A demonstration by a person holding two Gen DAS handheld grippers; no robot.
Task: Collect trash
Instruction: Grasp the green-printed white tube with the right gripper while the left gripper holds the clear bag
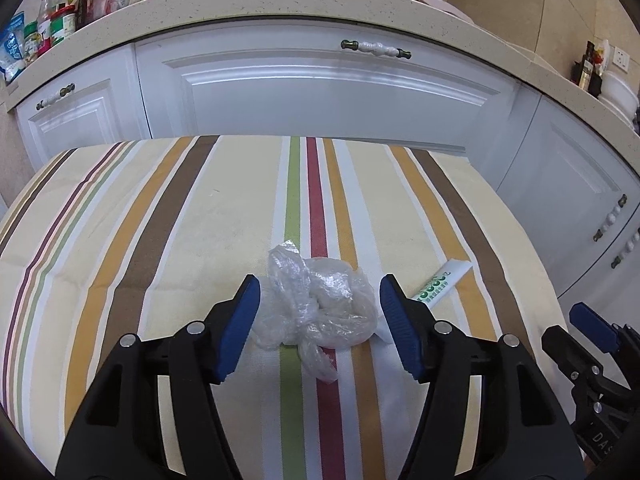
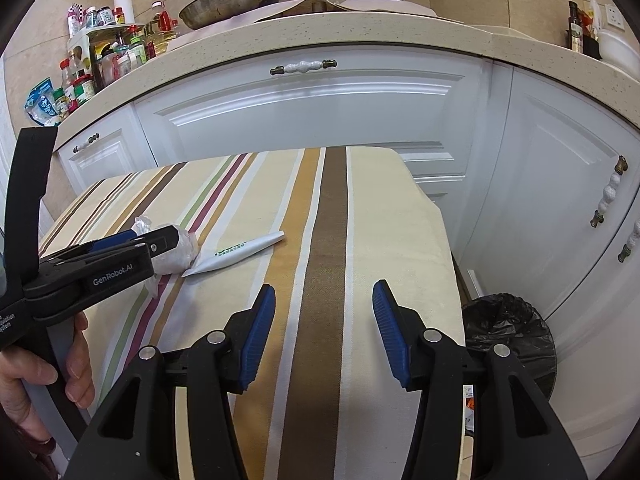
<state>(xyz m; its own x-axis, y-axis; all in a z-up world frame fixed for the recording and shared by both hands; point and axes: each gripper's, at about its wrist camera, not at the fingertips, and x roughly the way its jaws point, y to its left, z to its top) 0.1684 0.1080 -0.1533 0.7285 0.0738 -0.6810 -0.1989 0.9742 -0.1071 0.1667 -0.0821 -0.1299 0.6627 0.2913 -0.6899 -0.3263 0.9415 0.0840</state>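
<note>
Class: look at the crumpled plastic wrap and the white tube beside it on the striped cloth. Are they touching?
Cannot tell. In the left wrist view the plastic wrap overlaps the tube, and a gripper finger hides where they meet.

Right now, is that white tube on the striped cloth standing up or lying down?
Lying down. The white tube rests flat on the striped cloth, beside the crumpled plastic wrap.
</note>
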